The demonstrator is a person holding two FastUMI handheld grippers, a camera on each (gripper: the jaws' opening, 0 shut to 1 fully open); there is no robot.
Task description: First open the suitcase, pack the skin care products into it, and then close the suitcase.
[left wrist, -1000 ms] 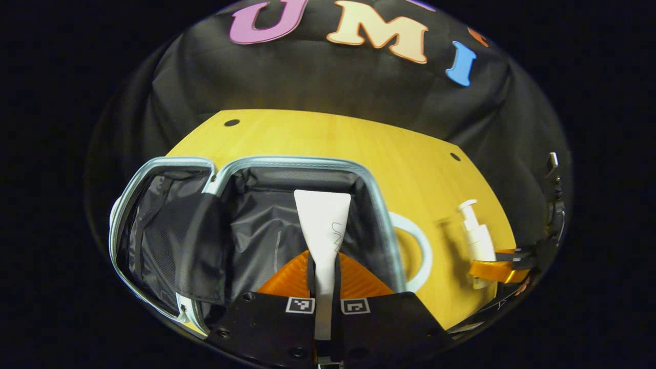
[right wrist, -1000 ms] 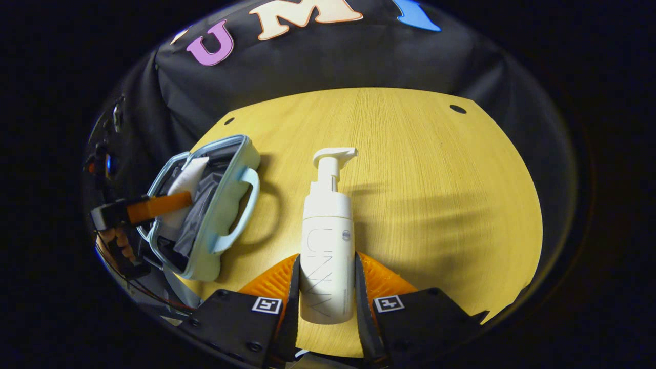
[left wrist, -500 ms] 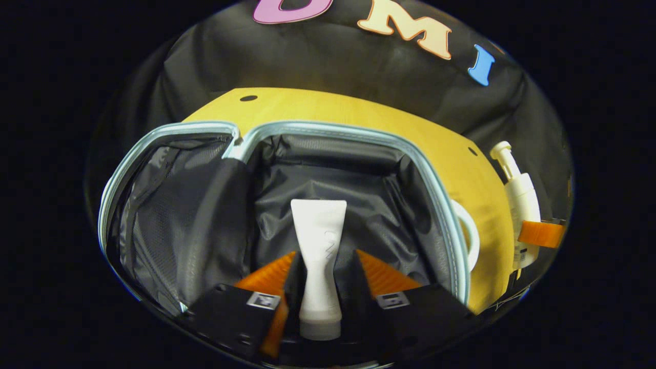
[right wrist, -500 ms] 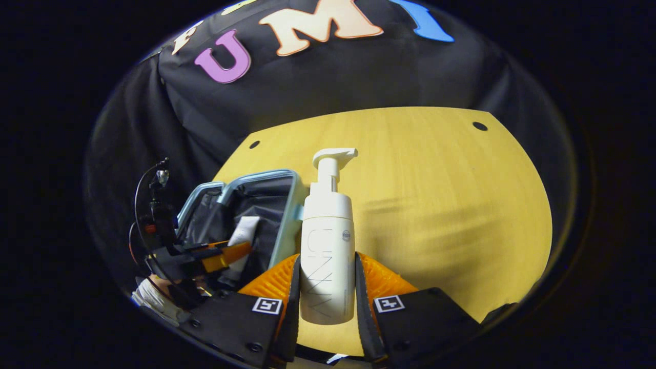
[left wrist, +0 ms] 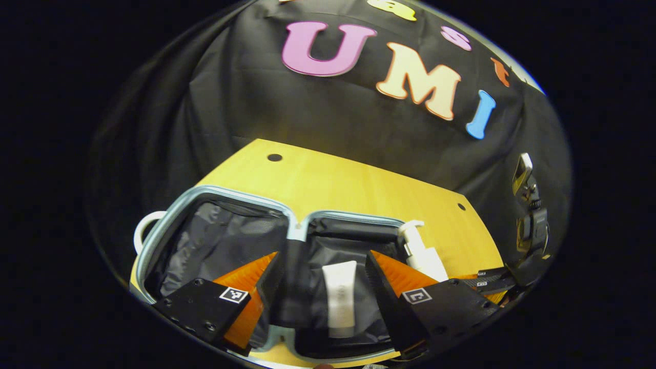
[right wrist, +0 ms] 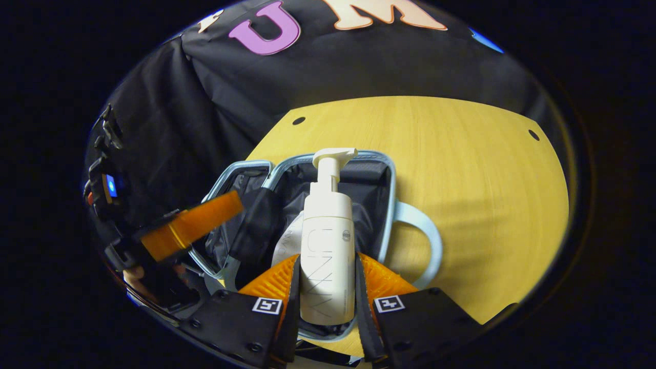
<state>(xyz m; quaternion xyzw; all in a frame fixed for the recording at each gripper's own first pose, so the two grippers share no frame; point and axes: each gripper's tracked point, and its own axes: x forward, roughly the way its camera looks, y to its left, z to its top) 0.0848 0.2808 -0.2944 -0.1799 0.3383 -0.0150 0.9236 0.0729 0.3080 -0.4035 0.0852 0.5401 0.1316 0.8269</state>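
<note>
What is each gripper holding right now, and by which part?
The right gripper clamps the pump bottle by its lower body. The left gripper holds nothing; the tube lies in the suitcase.

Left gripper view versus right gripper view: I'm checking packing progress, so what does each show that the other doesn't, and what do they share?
Left gripper view: the left hand-held gripper, open, with the white tube lying free in the suitcase between its spread fingers.

Right gripper view: the right hand-held gripper shut on the pump bottle, held above the open suitcase, and the case's big loop handle over the table.

Both: the open suitcase with its dark lining, the tube, the bottle and the table.
</note>
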